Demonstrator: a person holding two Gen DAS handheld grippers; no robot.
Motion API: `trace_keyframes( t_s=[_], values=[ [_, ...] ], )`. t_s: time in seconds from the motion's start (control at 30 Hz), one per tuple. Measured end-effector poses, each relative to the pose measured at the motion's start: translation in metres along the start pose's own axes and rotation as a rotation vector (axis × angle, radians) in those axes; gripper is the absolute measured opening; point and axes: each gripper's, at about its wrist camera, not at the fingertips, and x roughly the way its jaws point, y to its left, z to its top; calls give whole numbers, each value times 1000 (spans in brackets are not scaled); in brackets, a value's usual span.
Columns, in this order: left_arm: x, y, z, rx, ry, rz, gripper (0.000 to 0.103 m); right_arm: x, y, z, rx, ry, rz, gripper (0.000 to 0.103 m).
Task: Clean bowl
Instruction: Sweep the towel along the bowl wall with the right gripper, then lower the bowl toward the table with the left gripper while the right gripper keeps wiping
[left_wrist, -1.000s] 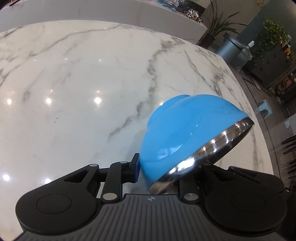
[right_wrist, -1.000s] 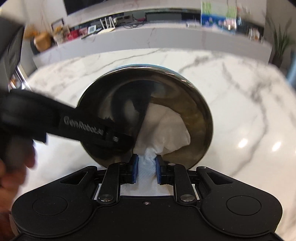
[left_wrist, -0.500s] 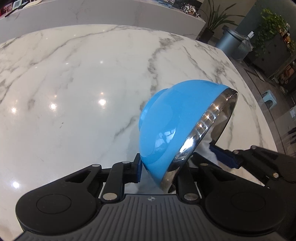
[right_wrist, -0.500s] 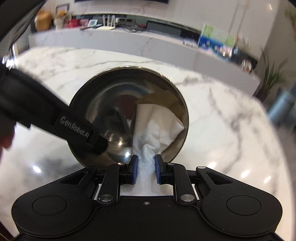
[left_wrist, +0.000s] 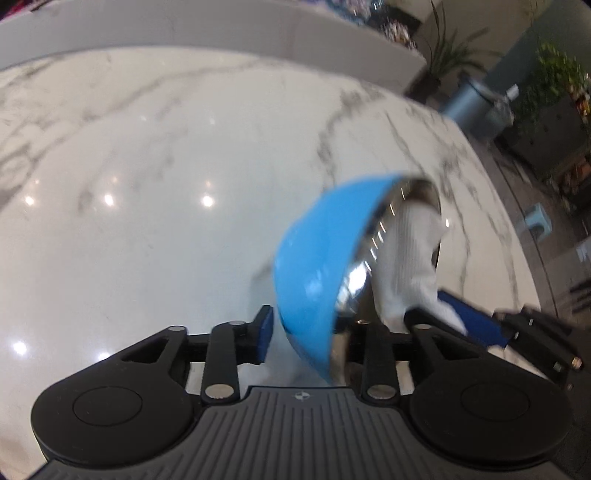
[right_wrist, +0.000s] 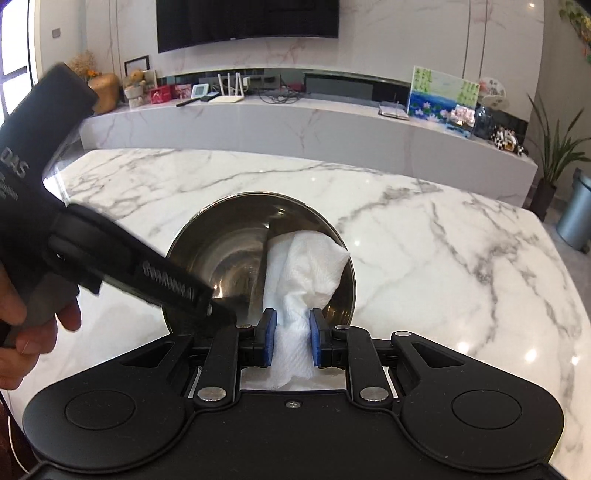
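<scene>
Paper towel (right_wrist: 306, 269), white and crumpled, stays pinched in my right gripper (right_wrist: 291, 338) for wiping the blue steel-lined bowl (left_wrist: 317, 266), tilted at frame centre, whose rim my left gripper (left_wrist: 306, 336) has just been loosening around.

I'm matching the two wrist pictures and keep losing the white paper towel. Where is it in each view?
Left wrist: the paper towel is right of centre, inside the tilted blue bowl, running down to the right gripper at the right edge.
Right wrist: the towel is at centre, between the blue-padded fingers, reaching into the bowl's steel inside.
Shared landmark: the grey bin beyond the marble table.
</scene>
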Motion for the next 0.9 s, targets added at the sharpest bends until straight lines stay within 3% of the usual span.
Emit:
trace_keyframes(
  t_s=[0.17,0.23,0.3,0.43,0.9],
  values=[
    [-7,8,6,-53,-71,-7,35,2,2,8,6,4,19,17],
    [-11,12,8,-73,-102,-23,25,3,9,9,-10,6,5,17],
    [-11,15,12,-89,-111,-31,23,5,12,10,-25,5,-5,17],
    [-2,26,18,-149,-88,-15,16,7,21,19,-60,9,0,17],
    [16,37,28,-205,-1,-22,16,48,26,55,-143,150,48,17]
  ],
)
